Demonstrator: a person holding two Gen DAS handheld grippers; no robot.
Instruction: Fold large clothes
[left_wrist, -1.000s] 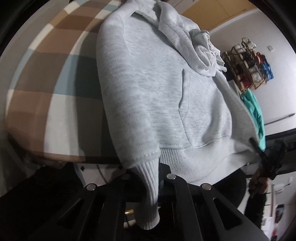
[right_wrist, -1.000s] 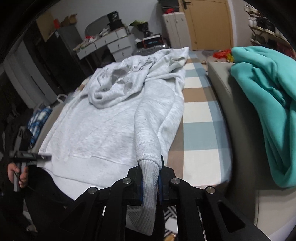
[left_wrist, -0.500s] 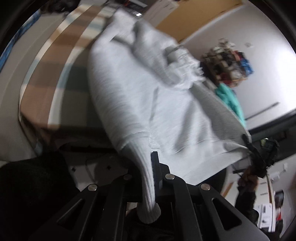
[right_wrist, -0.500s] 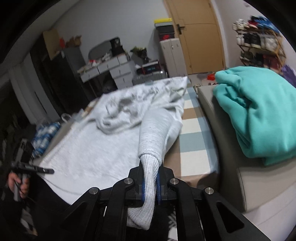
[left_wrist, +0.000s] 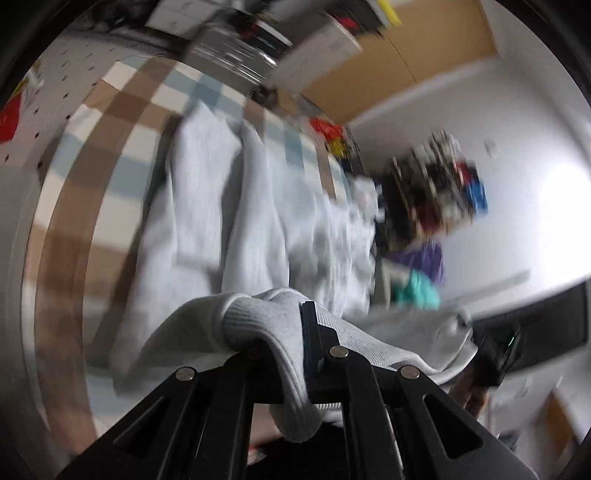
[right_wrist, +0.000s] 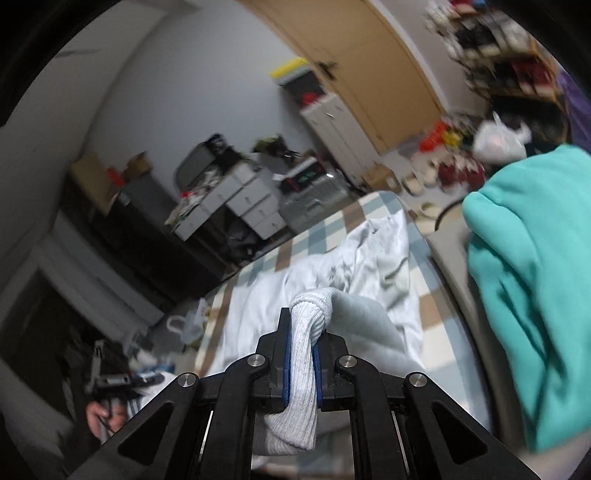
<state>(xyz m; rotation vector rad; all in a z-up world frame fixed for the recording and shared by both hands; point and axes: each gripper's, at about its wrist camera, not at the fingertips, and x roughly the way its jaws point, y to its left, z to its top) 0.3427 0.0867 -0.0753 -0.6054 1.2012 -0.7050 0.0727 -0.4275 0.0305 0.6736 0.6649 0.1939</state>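
1. Grey hoodie (right_wrist: 373, 266) lies spread on the bed (right_wrist: 432, 306), over the checked bedspread (left_wrist: 110, 122); both views are blurred.
2. Left cuff (left_wrist: 273, 332): ribbed, clamped in the left tongs (left_wrist: 295, 332), jaws together on it; cuff end hangs below the jaws, sleeve raised off the bed.
3. Right cuff (right_wrist: 304, 354): ribbed, clamped between the blue pads of the right tongs (right_wrist: 303, 332), jaws together on it; cuff end droops below.
4. Right sleeve (right_wrist: 362, 321) runs from the tongs back to the hoodie body.
5. Teal garment (right_wrist: 532, 280) is heaped just beside the bed, on the right of the right wrist view.
6. Farther off: white drawers (right_wrist: 243, 199), wooden door (right_wrist: 373, 74), cluttered shelf (left_wrist: 439, 184).
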